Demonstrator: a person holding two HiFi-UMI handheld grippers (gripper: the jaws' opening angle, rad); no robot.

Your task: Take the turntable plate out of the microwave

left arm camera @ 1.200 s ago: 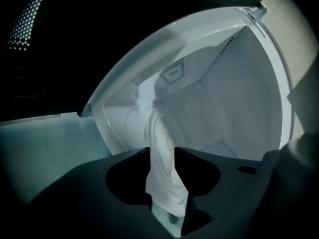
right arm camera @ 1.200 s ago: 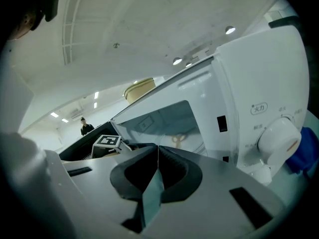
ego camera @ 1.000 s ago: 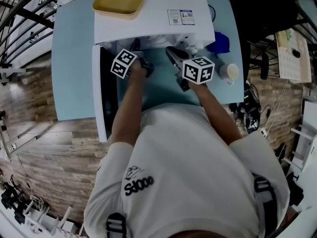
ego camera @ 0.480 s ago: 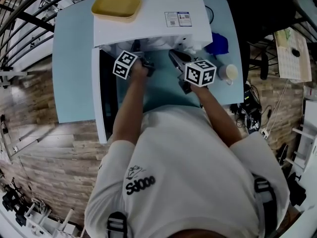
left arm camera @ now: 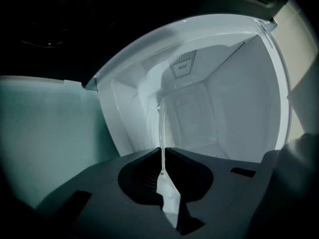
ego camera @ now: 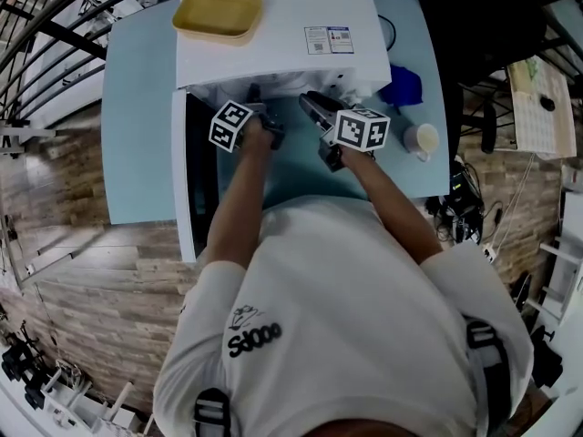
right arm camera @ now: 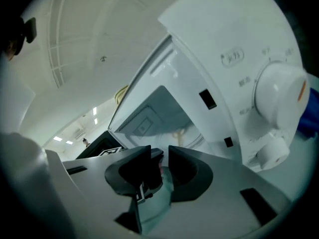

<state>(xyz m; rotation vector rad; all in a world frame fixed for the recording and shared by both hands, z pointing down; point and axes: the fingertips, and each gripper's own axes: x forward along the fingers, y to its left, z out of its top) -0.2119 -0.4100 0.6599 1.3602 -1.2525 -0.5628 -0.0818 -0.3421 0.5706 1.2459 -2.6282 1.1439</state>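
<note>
1. While the plate (left arm camera: 162,128) sits at the mouth of the microwave (left arm camera: 234,83), it shows only as a thin clear edge. That edge runs from the cavity into the left claw (left arm camera: 163,152); the rest of it cannot be made out.
2. Left claw: jaws have just been closing. They are now narrow and pinched on the plate's rim.
3. Right claw (right arm camera: 160,156): jaws have just been opening. There is a small gap and the pads press on nothing. It is aimed at the opening, beside the knob (right arm camera: 276,96). Whether the rim lies in the gap cannot be told.
4. Door (ego camera: 196,180): swung open to the left.
5. Bench (ego camera: 137,116): carries the microwave. The strip before the opening is the likely set-down place.
6. Step in hand, by judgement: grip taken on the left side, withdrawal not yet begun.
7. Next move, by judgement: draw the plate level and straight out, off the cavity walls. A single pinch on a glass rim may let it tip. The right claw should therefore close on the rim first, sharing the weight, before the plate clears the opening.
</note>
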